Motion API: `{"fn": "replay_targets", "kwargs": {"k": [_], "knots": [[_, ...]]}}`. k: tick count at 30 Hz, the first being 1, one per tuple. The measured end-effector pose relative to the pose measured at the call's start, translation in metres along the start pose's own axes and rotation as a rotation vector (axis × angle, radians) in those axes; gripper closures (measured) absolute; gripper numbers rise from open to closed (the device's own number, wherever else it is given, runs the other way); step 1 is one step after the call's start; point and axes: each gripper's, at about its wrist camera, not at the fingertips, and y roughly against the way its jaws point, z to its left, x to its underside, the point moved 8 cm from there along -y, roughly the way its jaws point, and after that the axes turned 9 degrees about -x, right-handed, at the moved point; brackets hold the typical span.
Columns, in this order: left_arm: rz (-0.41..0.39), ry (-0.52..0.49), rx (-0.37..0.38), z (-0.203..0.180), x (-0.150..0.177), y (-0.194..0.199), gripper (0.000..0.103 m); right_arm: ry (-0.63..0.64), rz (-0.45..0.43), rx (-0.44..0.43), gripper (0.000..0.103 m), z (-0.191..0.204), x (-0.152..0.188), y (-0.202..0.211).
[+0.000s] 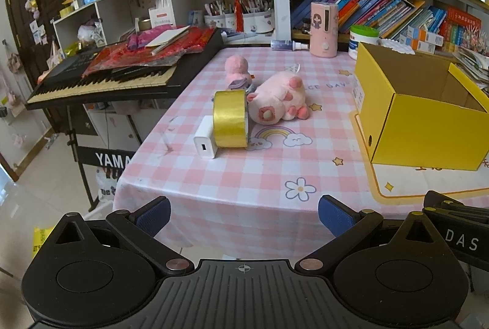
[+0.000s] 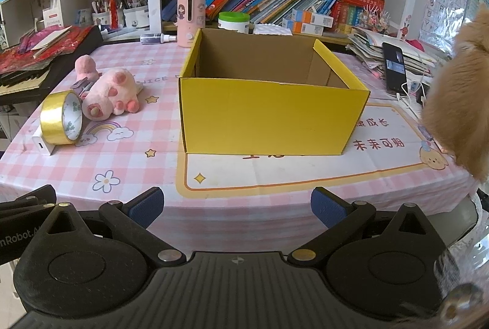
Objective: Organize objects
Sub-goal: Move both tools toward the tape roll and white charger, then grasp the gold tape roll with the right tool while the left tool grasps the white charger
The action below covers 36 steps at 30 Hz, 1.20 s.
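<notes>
A black Yamaha keyboard (image 1: 101, 81) was placed at the left edge of the pink checked tablecloth (image 1: 244, 176), with red packets (image 1: 146, 50) and a flat book piled on its top. Behind the table, a pink dispenser (image 1: 324, 29), a green-lidded white tub (image 1: 363, 40) and a small spray bottle (image 1: 288, 45) lying on its side were lined up below shelves crammed with books (image 1: 382, 8) and white pen cups (image 1: 244, 18). A black phone (image 2: 394, 66) was propped against stacked papers (image 2: 397, 49) at the far right, and a tan furry shape (image 2: 458, 102) was seen at the right edge.
</notes>
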Motion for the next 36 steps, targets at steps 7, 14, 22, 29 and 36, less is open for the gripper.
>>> {"fn": "replay_targets", "kwargs": {"k": [7,14,22,29,36], "knots": [[0.006,0.036,-0.003,0.014,-0.001,-0.003,0.000,0.015,-0.004,-0.023,0.000,0.009,-0.004,0.000],[0.038,0.091,-0.009,0.032,0.003,-0.012,0.000,0.044,-0.011,-0.081,0.000,0.026,-0.009,-0.001],[0.088,0.188,0.018,0.051,0.007,-0.031,0.000,0.085,-0.034,-0.199,0.003,0.053,-0.019,-0.007],[0.080,0.193,-0.030,0.064,-0.003,-0.052,0.000,0.133,-0.045,-0.302,0.018,0.083,-0.038,-0.026],[0.112,0.174,-0.034,0.062,-0.010,-0.077,0.000,0.171,0.010,-0.421,0.032,0.116,-0.058,-0.059]]}}
